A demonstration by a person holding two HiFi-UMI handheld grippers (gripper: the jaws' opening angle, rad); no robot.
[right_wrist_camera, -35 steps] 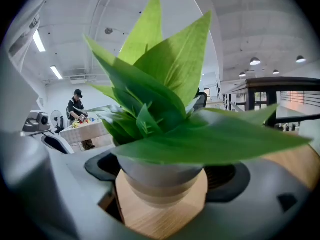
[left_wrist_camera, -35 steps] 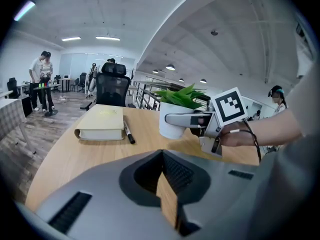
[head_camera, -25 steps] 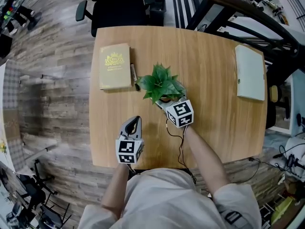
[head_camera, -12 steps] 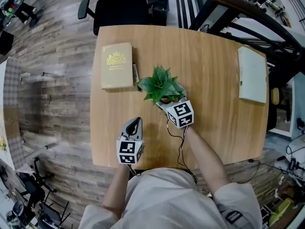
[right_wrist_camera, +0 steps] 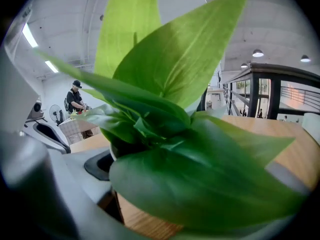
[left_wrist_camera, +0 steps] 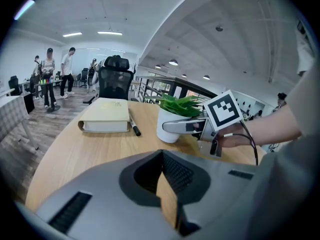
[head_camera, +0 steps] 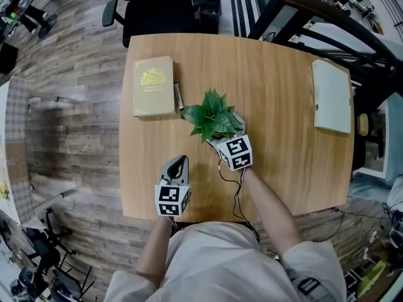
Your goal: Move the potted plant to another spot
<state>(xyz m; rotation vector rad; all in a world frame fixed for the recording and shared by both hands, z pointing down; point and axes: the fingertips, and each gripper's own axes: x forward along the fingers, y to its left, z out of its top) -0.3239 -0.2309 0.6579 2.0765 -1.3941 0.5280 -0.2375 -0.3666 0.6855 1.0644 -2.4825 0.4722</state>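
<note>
The potted plant (head_camera: 213, 113), green leaves in a white pot (left_wrist_camera: 167, 126), stands near the middle of the wooden table (head_camera: 283, 106). My right gripper (head_camera: 221, 131) reaches in from the near side with its jaws on either side of the pot, shut on it; one grey jaw presses the pot's side in the left gripper view. Leaves (right_wrist_camera: 200, 174) fill the right gripper view and hide the pot's rim. Whether the pot is off the tabletop I cannot tell. My left gripper (head_camera: 179, 163) sits shut and holds nothing near the table's front edge, left of the plant.
A cream book (head_camera: 153, 87) lies at the table's far left with a black pen (head_camera: 178, 98) beside it. A white flat object (head_camera: 332, 96) lies at the right edge. A black office chair (head_camera: 160, 8) stands beyond the far edge. People stand far off (left_wrist_camera: 55, 69).
The plant and my right gripper have shifted slightly toward the near edge together. The left gripper has stayed where it was.
</note>
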